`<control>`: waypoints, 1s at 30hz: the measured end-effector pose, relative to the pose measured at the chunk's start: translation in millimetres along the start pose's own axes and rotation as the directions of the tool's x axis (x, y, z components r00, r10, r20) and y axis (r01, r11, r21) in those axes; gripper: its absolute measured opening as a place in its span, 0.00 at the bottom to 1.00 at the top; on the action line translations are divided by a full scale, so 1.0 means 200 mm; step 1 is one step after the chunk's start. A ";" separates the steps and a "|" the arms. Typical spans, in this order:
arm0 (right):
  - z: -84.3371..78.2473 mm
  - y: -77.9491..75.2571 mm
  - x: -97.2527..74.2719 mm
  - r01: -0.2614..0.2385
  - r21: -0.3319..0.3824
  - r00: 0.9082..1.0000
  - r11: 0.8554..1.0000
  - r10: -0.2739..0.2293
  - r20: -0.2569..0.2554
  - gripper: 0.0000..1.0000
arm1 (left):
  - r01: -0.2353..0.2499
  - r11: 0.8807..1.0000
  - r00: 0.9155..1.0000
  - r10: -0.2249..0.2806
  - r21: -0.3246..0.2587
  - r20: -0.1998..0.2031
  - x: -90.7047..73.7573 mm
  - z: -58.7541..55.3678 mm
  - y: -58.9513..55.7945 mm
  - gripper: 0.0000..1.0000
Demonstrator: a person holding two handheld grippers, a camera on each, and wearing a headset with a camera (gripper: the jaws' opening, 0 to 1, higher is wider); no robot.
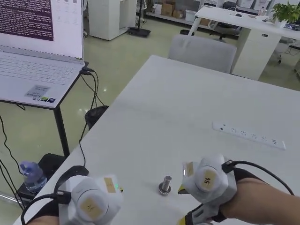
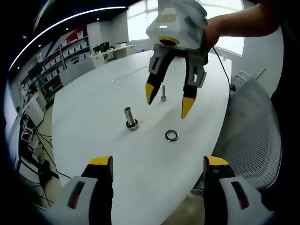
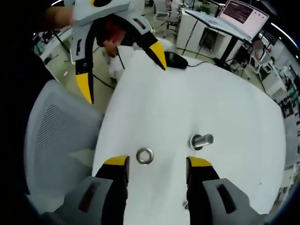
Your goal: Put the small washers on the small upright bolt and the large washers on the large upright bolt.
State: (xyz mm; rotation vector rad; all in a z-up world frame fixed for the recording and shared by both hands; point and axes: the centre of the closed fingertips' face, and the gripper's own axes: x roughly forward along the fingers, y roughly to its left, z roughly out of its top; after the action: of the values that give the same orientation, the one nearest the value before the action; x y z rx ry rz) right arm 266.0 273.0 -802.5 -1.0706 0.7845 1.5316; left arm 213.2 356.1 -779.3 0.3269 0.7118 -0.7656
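**Washer loose beside the large bolt, both tongs spread**

Standing upright on the white bench (image 1: 187,108), the large bolt (image 2: 130,117) has its long axis straight up from the surface, threaded end on top. A metal collar (image 2: 132,125) rings its foot. I cannot tell whether this is a washer already threaded on or the bolt's own head.

One washer (image 2: 172,135) lies flat on the bench just beside the large bolt, apart from it, its hole facing up. It is on the side of the large bolt nearer the bench edge and the mesh chair (image 2: 253,136).

The small bolt (image 2: 163,93) also stands upright, thin and short. In the left gripper view it is beyond the large bolt and under the other tool's tips.

The left tongs (image 2: 158,161) are spread wide and grip nothing, and the large bolt and washer lie ahead of their gap. The right tongs (image 3: 158,161) are likewise parted and empty, above the bench. The washer is close in front of one yellow tip and the large bolt is off the other.

In the head view the large bolt stands between the two tool bodies. A white power strip (image 1: 248,135) lies well beyond it on the far side.
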 end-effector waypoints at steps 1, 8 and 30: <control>-0.01 0.01 0.01 -0.001 0.002 1.000 1.000 0.001 -0.001 0.51 | -0.001 1.000 1.000 0.001 -0.005 0.006 0.00 0.00 0.00 0.80; -0.05 0.06 0.08 -0.017 0.015 1.000 1.000 0.017 -0.010 0.51 | 0.015 1.000 0.999 -0.014 -0.005 0.028 0.01 0.01 -0.02 0.83; -0.14 0.13 0.32 -0.019 0.038 0.998 0.999 0.021 -0.065 0.48 | 0.039 0.999 0.999 -0.039 -0.023 0.015 0.04 -0.02 -0.05 0.91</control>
State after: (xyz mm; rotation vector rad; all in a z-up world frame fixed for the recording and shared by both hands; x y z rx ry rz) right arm 244.7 266.7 -873.9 -1.0922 0.8676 1.4993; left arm 207.7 347.6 -787.7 0.2868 0.7142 -0.7958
